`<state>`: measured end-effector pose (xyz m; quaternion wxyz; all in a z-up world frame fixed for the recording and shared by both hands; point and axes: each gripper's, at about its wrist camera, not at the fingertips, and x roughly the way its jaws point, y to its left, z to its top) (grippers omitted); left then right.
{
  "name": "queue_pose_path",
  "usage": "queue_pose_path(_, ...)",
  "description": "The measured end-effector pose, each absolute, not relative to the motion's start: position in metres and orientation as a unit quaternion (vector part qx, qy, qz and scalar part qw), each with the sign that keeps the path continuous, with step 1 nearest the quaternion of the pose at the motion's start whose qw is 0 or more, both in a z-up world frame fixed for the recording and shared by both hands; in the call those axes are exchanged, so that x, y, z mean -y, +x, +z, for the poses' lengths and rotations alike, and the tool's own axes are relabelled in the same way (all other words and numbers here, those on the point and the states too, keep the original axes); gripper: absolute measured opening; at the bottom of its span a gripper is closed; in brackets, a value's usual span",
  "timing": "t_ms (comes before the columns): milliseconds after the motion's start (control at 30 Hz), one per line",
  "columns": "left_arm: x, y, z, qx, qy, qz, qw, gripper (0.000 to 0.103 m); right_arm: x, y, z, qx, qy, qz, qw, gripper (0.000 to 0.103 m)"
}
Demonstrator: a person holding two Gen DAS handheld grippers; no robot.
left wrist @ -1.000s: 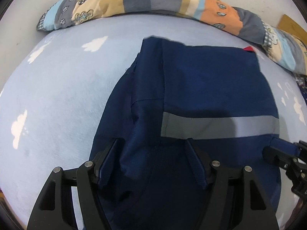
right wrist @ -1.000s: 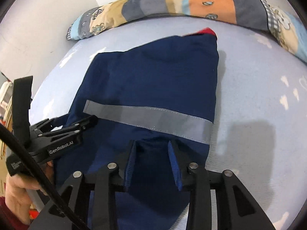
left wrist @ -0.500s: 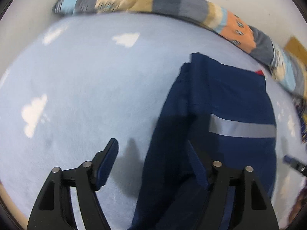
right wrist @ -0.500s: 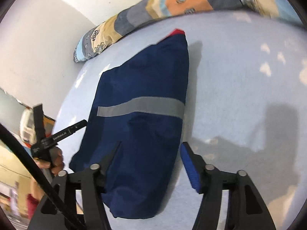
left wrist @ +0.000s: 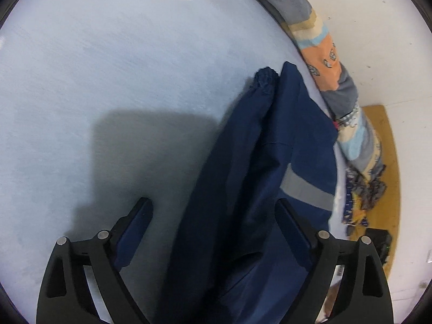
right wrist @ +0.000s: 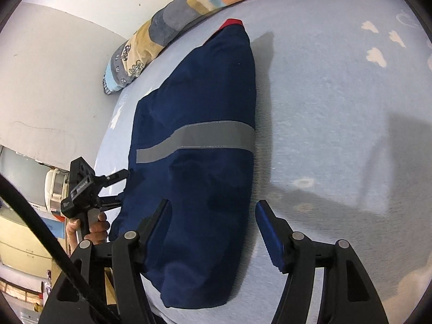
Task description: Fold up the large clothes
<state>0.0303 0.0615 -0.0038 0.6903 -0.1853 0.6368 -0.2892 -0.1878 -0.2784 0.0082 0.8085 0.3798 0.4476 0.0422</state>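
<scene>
A folded navy jacket with a grey reflective stripe lies flat on the light-blue bed sheet. An elastic cuff sticks out at its far end, and a red patch shows at the far corner. My left gripper hovers over the jacket's left edge. Its jaws are opening and the cloth passes loosely between them, unpressed. My right gripper is open over the near right edge, one finger over cloth and one over sheet.
A patchwork bolster runs along the bed's far side against a white wall. Crumpled patterned cloth and a wooden board lie beyond it. A hand holds the left gripper; a white appliance stands off the bed's left side.
Both grippers have opened wider and no longer pinch the near fold. The left one has swung to the jacket's left edge and rolled. The right one has shifted toward the right edge.
</scene>
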Motion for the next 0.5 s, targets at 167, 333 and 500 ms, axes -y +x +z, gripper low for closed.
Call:
queue_pose_path(167,-0.036,0.029,-0.009,-0.646,-0.205,-0.343,0.650,0.090,0.284,-0.193,0.003,-0.443,0.393,0.045,0.804,0.069)
queue_pose_path(333,-0.008,0.021,-0.011,-0.654,-0.195,-0.371,0.630,0.090,0.288,-0.195,-0.004,-0.445,0.396,0.045,0.802,0.069)
queue_pose_path(500,-0.002,0.018,-0.006,-0.650,-0.202,-0.381,0.626,0.085,0.292,-0.188,-0.016,-0.438,0.420,0.058,0.793,0.069)
